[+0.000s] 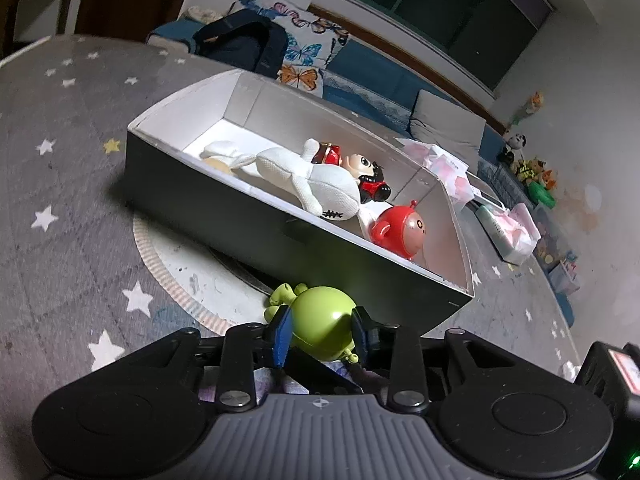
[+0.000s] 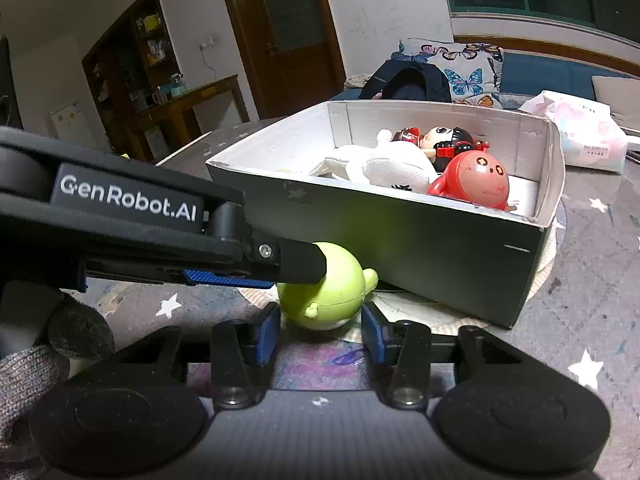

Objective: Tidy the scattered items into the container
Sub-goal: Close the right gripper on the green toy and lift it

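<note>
Toy: round glossy green plastic figurine (image 1: 322,326) on the star-patterned grey mat (image 1: 72,184), just beside the white-lined cardboard box (image 1: 208,196).
Handling: likely light, rigid, slippery; grip across its widest girth.
Left gripper (image 1: 322,334): clamped on the toy.
Right gripper (image 2: 320,330): parted, its pads flanking the toy.

— What sort of place is this?

— A home, a living room by the look of it. A butterfly cushion (image 2: 468,68) lies on a blue sofa (image 2: 548,74) at the far side, under a dark window (image 1: 440,4).

— Anything else?

— A wooden door (image 2: 288,36) and shelves (image 2: 148,44) far left, soft toys (image 1: 532,172) piled along the right wall, and a grey star-patterned rug (image 1: 60,184) underfoot.
</note>
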The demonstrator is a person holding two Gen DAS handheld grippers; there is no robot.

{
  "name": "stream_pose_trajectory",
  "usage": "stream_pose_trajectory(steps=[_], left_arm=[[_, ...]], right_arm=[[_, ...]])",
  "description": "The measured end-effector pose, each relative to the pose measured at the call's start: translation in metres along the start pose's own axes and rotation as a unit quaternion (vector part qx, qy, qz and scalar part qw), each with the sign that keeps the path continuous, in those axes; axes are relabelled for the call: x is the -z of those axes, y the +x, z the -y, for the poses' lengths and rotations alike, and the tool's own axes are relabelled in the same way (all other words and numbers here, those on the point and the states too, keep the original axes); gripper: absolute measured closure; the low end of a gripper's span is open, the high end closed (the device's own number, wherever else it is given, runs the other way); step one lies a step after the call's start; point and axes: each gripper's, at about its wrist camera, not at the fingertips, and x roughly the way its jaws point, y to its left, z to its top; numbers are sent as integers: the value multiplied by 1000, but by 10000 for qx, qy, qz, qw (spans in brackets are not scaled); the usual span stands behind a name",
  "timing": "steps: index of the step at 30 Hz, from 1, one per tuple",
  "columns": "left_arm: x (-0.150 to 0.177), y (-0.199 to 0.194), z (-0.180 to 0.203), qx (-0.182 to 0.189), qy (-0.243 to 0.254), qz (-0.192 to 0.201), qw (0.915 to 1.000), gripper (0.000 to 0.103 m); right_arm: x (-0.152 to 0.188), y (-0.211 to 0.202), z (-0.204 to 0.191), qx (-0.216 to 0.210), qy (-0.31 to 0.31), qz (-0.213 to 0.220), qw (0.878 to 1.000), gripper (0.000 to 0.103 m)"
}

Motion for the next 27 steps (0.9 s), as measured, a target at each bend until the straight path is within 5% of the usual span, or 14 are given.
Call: stream_pose_trajectory(steps=[15,27], left_arm=[[-12,0,-21,315,-720,-256,9966,66],[-21,5,-29,347,-713,-296,9964,66]], right_arm=[[-4,4,0,2,100,-21,9999,55],[-9,9,-4,82,231,-76,9997,53]])
